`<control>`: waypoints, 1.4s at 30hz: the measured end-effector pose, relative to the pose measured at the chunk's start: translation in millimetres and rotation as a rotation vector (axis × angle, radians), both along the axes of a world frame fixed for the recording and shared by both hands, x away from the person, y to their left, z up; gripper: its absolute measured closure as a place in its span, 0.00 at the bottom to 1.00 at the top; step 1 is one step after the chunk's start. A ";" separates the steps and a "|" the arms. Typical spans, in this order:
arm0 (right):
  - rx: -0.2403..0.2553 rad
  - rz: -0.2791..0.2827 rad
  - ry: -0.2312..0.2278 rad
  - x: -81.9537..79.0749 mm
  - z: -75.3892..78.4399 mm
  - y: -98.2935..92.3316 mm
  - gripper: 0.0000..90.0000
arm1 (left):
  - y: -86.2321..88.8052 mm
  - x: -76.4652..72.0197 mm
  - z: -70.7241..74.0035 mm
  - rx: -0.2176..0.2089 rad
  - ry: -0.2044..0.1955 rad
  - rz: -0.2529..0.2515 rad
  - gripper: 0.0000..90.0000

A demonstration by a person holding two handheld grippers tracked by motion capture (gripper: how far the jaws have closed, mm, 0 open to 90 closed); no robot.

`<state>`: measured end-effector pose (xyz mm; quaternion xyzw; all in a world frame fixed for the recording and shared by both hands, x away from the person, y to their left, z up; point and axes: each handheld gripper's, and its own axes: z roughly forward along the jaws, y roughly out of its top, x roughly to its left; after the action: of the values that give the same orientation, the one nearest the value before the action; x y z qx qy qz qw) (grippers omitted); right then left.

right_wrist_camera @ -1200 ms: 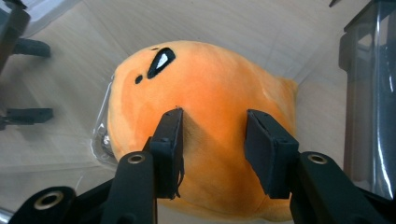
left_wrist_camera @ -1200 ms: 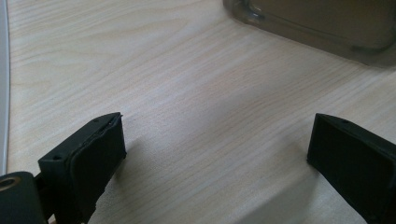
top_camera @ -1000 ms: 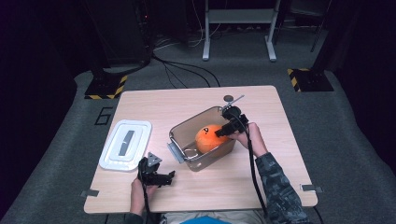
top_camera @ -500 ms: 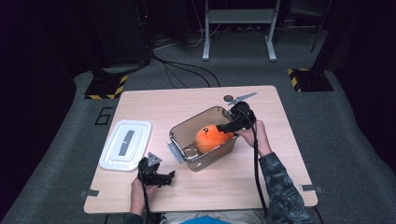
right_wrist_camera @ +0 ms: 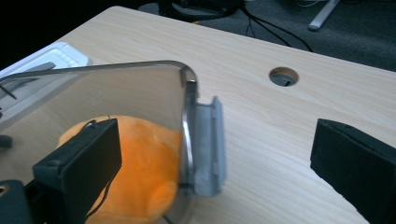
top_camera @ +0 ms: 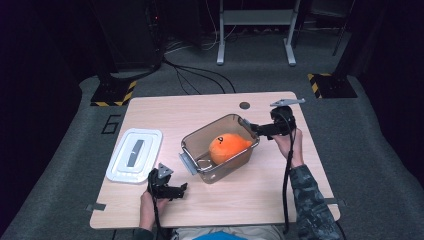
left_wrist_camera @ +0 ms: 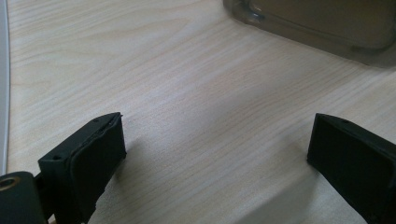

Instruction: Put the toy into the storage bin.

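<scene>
while parted wide after just opening, right gripper (top_camera: 254, 128) at the bin (top_camera: 200, 176) rim, empty, plush (top_camera: 227, 146) inside. left gripper (top_camera: 178, 190) open too, on the table (top_camera: 210, 107).

Your right claw (top_camera: 254, 127) has just been opening, nothing between its jaws; your left claw (top_camera: 181, 190) gapes wide, low.

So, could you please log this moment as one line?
orange plush toy in clear plastic bin | right gripper open, jaws just opened, nothing between | left gripper open
</scene>
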<state>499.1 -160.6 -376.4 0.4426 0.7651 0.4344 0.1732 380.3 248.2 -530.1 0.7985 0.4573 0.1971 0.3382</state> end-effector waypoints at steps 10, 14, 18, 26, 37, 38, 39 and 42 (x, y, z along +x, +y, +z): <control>0.005 -0.079 0.022 -4.8 -16.3 -38.9 0.01 | 0.0 0.0 0.0 0.000 0.000 0.000 0.04; 0.003 -0.105 0.039 -7.5 -26.4 -52.3 0.02 | 0.0 0.0 0.0 0.001 0.000 0.000 0.04; 0.008 -0.127 0.063 -10.2 -39.6 -63.1 0.02 | -0.3 0.0 -0.2 -0.004 -0.002 0.003 0.04; -0.047 -0.178 0.125 -12.6 -75.8 -72.1 0.02 | -0.5 0.0 -0.3 -0.006 -0.003 0.005 0.04; -0.103 -0.222 0.179 -18.8 -120.8 -78.2 0.02 | -0.5 0.0 -0.3 -0.006 -0.003 0.005 0.04; -0.108 -0.226 0.183 -20.0 -122.6 -78.0 0.02 | -0.4 0.0 -0.3 -0.005 -0.002 0.004 0.04; -0.115 -0.227 0.180 -21.0 -124.3 -78.1 0.02 | -0.4 0.0 -0.3 -0.005 -0.002 0.004 0.04; -0.114 -0.233 0.181 -23.4 -127.9 -77.5 0.02 | -0.4 0.0 -0.3 -0.005 -0.002 0.004 0.04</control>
<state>475.7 -238.1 -504.3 0.5550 0.7447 0.3254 0.1777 380.2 247.8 -530.4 0.7964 0.4592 0.1976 0.3404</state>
